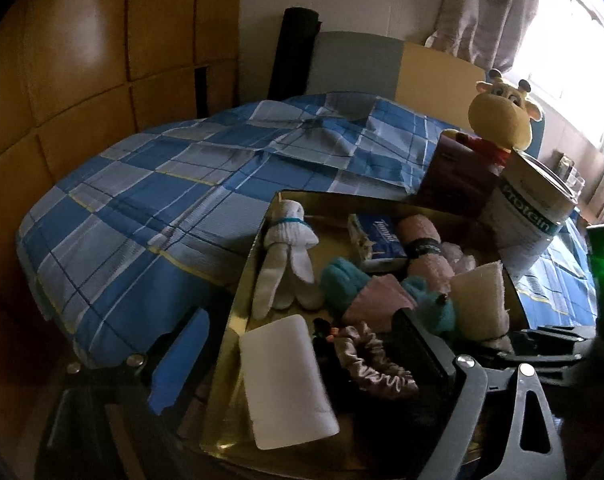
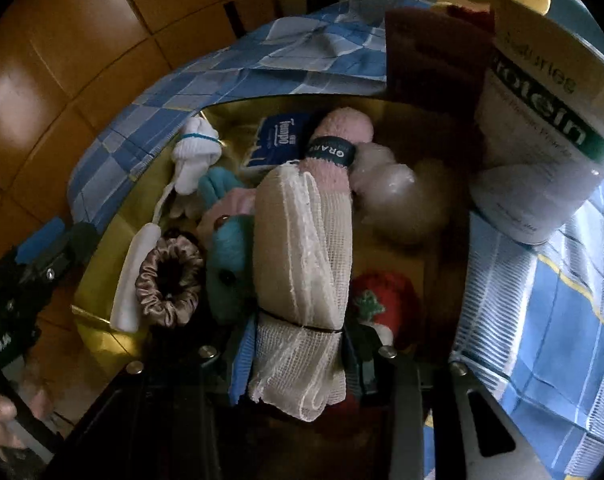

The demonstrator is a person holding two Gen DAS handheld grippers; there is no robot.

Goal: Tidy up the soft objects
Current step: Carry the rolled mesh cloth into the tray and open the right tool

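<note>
Spread wide with nothing between its fingers, the left gripper (image 1: 297, 356) straddles the near edge of a gold tray (image 1: 237, 280) on the bed (image 1: 141, 184); a white pad (image 1: 285, 380), scrunchie (image 1: 374, 364) and white sock bundle (image 1: 289, 256) lie inside. From the right wrist, the right gripper (image 2: 297, 360) clamps a banded gauze roll (image 2: 302, 264) over the tray's (image 2: 97, 288) pink towel roll (image 2: 342, 140) and teal plush (image 2: 225, 276).

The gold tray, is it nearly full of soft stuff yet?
Mostly done: the gold tray already holds the white sock bunny, pink towel roll, scrunchie and white sponge. In hand: the right gripper is clamped on a gauze roll above the tray. Left: dropping it in. The left gripper is open and holds nothing.
</note>
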